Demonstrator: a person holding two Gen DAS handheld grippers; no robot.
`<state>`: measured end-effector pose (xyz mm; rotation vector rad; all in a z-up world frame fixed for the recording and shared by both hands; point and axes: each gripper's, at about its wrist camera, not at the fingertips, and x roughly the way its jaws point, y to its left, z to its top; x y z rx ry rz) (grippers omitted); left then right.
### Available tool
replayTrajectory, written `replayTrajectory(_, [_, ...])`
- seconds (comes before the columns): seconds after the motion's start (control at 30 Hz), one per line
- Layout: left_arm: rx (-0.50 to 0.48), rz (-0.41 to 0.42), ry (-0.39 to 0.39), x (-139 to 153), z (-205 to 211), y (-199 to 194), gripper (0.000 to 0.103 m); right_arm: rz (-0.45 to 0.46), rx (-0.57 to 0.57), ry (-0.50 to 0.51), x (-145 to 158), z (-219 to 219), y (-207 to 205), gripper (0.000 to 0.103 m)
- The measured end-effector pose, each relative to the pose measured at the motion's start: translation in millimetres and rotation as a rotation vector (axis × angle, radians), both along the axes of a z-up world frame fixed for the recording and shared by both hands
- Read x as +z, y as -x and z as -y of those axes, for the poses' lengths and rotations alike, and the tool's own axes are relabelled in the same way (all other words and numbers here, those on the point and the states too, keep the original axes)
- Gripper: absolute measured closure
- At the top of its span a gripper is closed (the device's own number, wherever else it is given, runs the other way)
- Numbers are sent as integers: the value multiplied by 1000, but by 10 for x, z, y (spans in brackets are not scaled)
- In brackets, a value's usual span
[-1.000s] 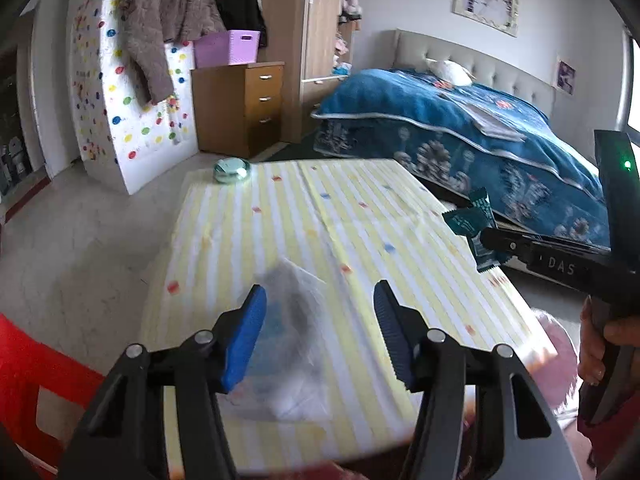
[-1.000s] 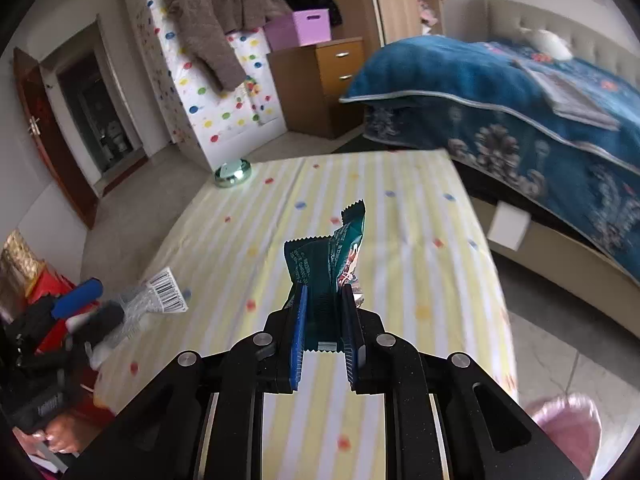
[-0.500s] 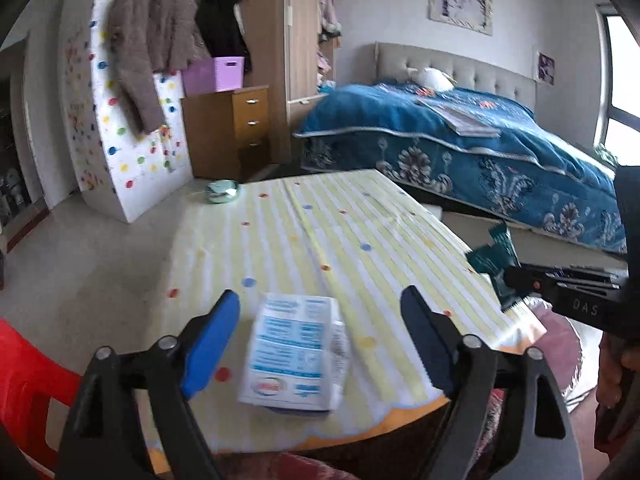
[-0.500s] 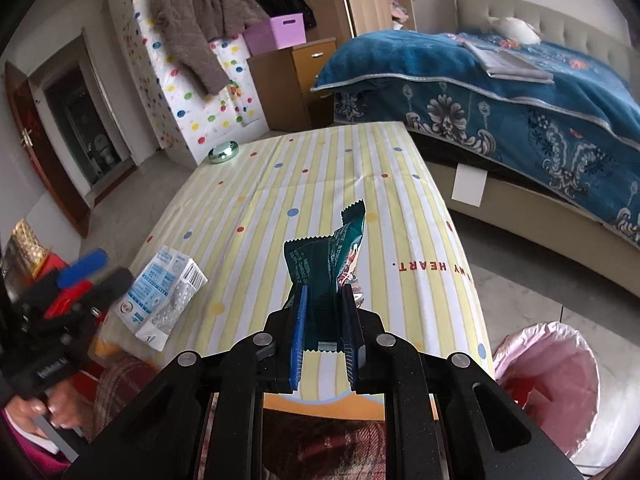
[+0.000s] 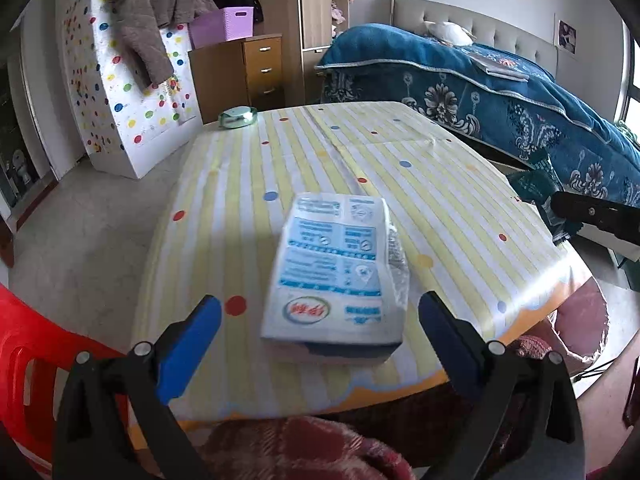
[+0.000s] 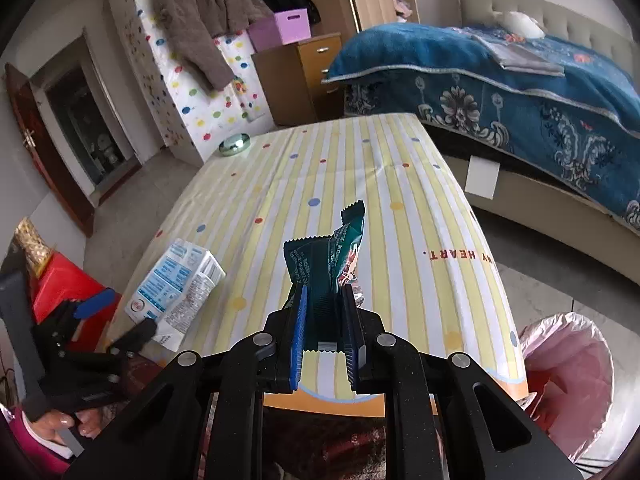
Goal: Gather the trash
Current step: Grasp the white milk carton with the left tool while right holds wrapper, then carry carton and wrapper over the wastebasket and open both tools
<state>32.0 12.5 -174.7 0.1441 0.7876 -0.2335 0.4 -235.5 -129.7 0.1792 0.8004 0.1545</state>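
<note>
A white and blue plastic package lies flat on the striped, dotted tablecloth near the table's front edge. My left gripper hovers just behind it, jaws opening wide, and the blue pads stand on either side without touching it. In the right wrist view the same package lies at the left, with the left gripper beside it. My right gripper is shut on a dark green snack wrapper, which sticks up above the table's near edge. The wrapper also shows at the right of the left wrist view.
A bin lined with a pink bag stands on the floor at the table's near right corner. A small green round tin sits at the far left corner. A red plastic chair is on the left, a bed behind.
The left jaws have spread wide and the package now lies still on the table, with the gripper lower. The right gripper pulled back over the table's near edge, still gripping the wrapper.
</note>
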Motion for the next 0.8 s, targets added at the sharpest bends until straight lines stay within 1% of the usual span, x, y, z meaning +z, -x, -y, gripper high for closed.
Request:
replayTrajectory(0.13, [-14,-14,-48,-77,117,-87,14,-9,-7,-7,-49,24,-27,86])
replayTrajectory(0.17, [-13,-23,-54,-102,126,-115,18,-10,-8,-8,-56,32,-30,86])
replayTrajectory(0.2, [-14,-32,-51,-118,134,-141,20,-13,-8,-13,-72,37,-28,86])
replayTrajectory(0.23, [-14,-42,-46,-130,132,-164,25,-14,-8,-14,-80,55,-36,86])
replayTrajectory(0.27, [-13,-47,-44,-136,144,-173,28,-15,-9,-16,-86,63,-39,86])
replayTrajectory(0.33, [-15,-48,-45,-132,145,-181,28,-16,-11,-25,-110,95,-36,86])
replayTrajectory(0.4, [-16,-44,-30,-96,157,-165,29,-13,-12,-32,-120,121,-23,86])
replayTrajectory(0.47, [-22,-21,6,2,194,-115,29,-6,-19,-38,-126,162,0,86])
replayTrajectory(0.53, [-31,23,44,177,285,-41,29,5,-32,-46,-124,250,45,86])
replayTrajectory(0.63, [-65,76,76,386,510,51,29,21,-58,-40,-118,392,132,86])
replayTrajectory(0.7, [-109,111,95,513,741,135,29,29,-81,-37,-116,504,199,86])
replayTrajectory(0.77, [-160,131,107,579,981,200,29,36,-131,-19,-128,715,338,86])
replayTrajectory(0.8, [-194,141,111,601,1141,227,29,36,-138,-15,-124,737,357,86])
